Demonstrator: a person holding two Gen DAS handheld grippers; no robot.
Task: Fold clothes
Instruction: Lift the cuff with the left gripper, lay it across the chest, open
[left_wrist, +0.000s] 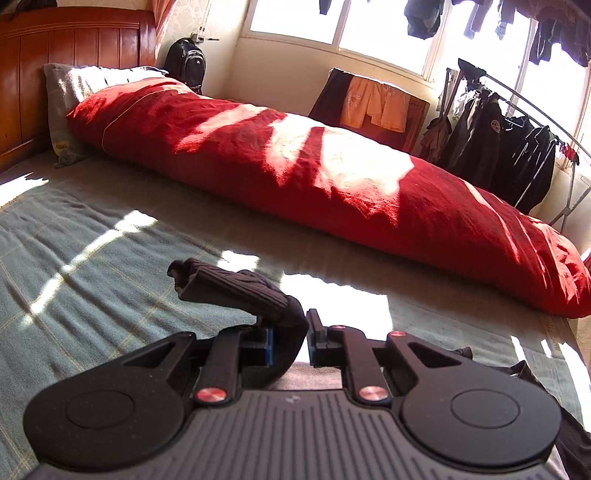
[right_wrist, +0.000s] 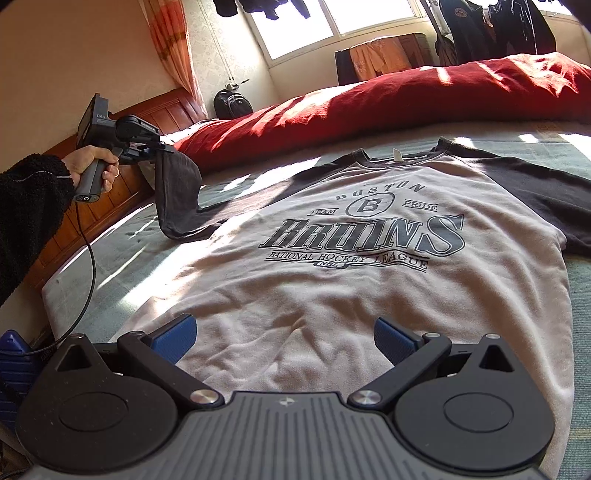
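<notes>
Right wrist view, L gripper (right_wrist: 162, 146) clamped on dark sleeve (right_wrist: 177, 192), R gripper (right_wrist: 284, 338) jaws apart over sweatshirt (right_wrist: 295, 288)

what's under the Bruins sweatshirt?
Green plaid bed cover shows around the sweatshirt, which lies flat on it. Directly beneath is covered, so anything there cannot be seen.

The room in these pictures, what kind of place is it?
Most likely a home bedroom: a bed with a wooden headboard, a red duvet rolled along it, and a clothes rack hung with jackets by the window.
</notes>
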